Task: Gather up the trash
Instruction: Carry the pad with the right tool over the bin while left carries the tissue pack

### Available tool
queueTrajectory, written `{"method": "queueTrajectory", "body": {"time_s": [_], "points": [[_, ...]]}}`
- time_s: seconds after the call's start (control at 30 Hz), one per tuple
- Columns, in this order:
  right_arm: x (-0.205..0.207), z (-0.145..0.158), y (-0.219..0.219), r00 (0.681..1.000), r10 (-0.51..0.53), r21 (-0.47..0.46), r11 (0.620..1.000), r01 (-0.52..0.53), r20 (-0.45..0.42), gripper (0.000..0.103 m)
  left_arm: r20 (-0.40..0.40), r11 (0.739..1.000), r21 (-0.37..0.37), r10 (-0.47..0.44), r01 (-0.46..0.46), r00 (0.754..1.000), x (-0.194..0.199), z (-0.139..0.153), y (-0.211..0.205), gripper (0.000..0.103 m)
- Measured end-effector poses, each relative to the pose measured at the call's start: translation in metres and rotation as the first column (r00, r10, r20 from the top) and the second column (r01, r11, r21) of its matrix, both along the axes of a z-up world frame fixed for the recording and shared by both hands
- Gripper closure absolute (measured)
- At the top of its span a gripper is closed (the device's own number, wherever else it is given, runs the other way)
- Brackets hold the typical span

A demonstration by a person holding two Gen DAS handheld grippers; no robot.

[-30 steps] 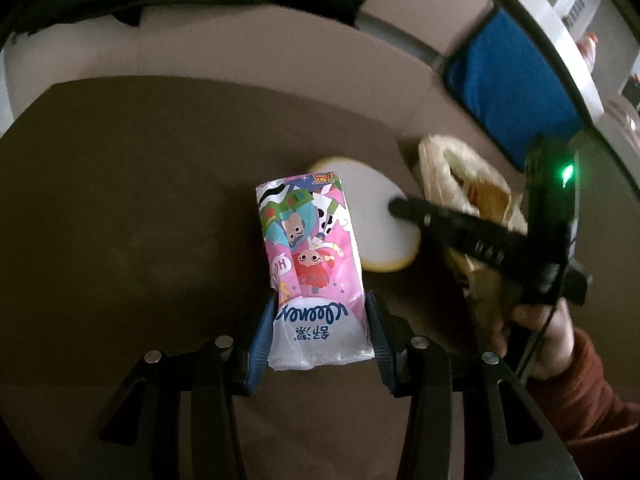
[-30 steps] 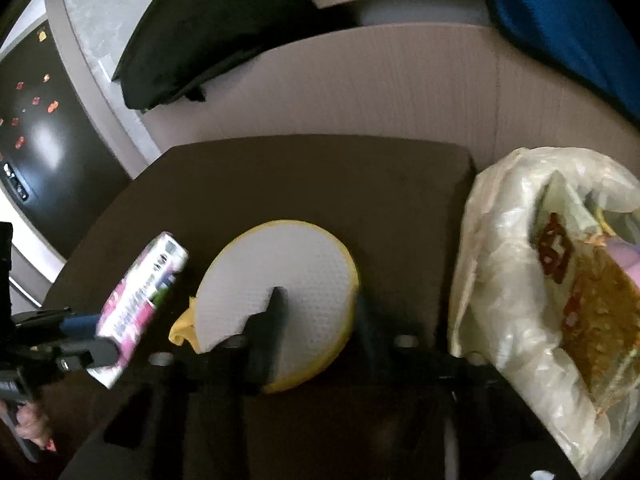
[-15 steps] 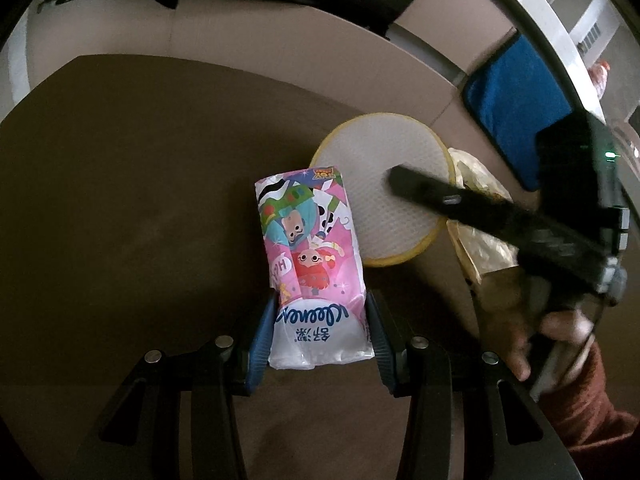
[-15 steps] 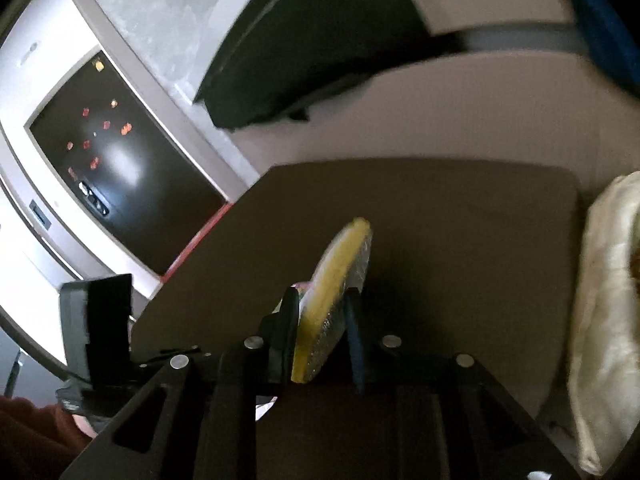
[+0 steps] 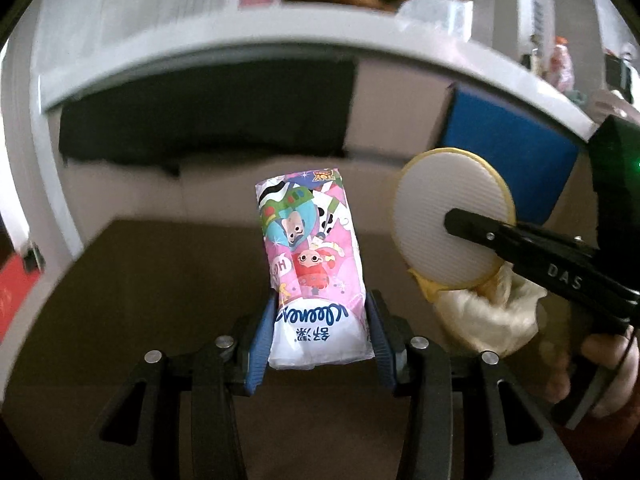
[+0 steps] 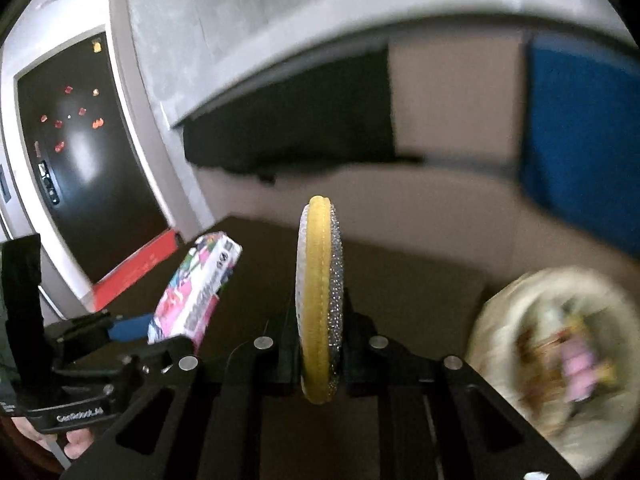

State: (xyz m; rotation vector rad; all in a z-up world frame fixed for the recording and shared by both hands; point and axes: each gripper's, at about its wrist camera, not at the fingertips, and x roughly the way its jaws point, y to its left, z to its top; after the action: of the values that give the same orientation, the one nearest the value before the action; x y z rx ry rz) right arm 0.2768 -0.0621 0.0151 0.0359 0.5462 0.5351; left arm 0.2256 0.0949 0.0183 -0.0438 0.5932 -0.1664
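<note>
- A dark brown table point(image 5: 160, 300) fills the near ground.
- Beyond it runs a beige sofa point(image 5: 392, 108), with a black cushion point(image 5: 208, 112) to the left and a blue cushion point(image 5: 508, 152) to the right.
- A white ledge point(image 5: 240, 46) spans above.
- Far left, a dark glossy panel point(image 6: 76, 160).

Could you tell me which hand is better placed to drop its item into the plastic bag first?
Right, probably. The right gripper, closed on the round yellow sponge pad, is nearer the plastic bag; the left gripper, holding the tissue pack, is farther.
</note>
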Motion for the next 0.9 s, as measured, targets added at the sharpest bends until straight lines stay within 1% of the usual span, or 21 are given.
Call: {"method": "queueTrajectory", "body": {"time_s": [0.13,0.27,0.33,0.4,0.57,0.67,0.8,0.9], "points": [[-0.025,0.036,-0.033,0.992,-0.063,-0.013,0.998,0.065,0.108,0.089,0.074,1.000,0.001,-0.025,0.025,0.997,-0.012,0.031,-0.027,0.058],[-0.045,0.061,-0.064,0.976,-0.121,-0.012,0.992,0.125,0.179,0.089,0.137,0.999,-0.001,-0.047,0.048,0.989,-0.023,0.054,-0.057,0.058],[-0.056,0.071,-0.079,0.963,-0.156,-0.024,0.986,0.166,0.220,0.089,0.165,0.998,0.010,-0.064,0.063,0.984,-0.027,0.062,-0.072,0.058],[-0.063,0.079,-0.091,0.955,-0.177,-0.024,0.982,0.188,0.239,0.089,0.186,0.997,0.017,-0.083,0.082,0.979,-0.032,0.068,-0.085,0.058],[-0.076,0.085,-0.129,0.938,-0.236,-0.015,0.969,0.248,0.254,0.089,0.197,0.992,-0.001,-0.120,0.122,0.973,-0.031,0.070,-0.113,0.057],[-0.079,0.083,-0.151,0.927,-0.278,-0.006,0.957,0.289,0.252,0.089,0.177,0.990,-0.022,-0.133,0.139,0.975,-0.018,0.066,-0.135,0.057],[-0.077,0.074,-0.176,0.919,-0.317,0.005,0.946,0.325,0.234,0.088,0.150,0.986,-0.028,-0.157,0.163,0.976,-0.001,0.052,-0.158,0.057],[-0.074,0.062,-0.190,0.918,-0.335,-0.001,0.939,0.343,0.212,0.088,0.135,0.984,-0.032,-0.172,0.178,0.976,0.010,0.040,-0.171,0.057]]}}
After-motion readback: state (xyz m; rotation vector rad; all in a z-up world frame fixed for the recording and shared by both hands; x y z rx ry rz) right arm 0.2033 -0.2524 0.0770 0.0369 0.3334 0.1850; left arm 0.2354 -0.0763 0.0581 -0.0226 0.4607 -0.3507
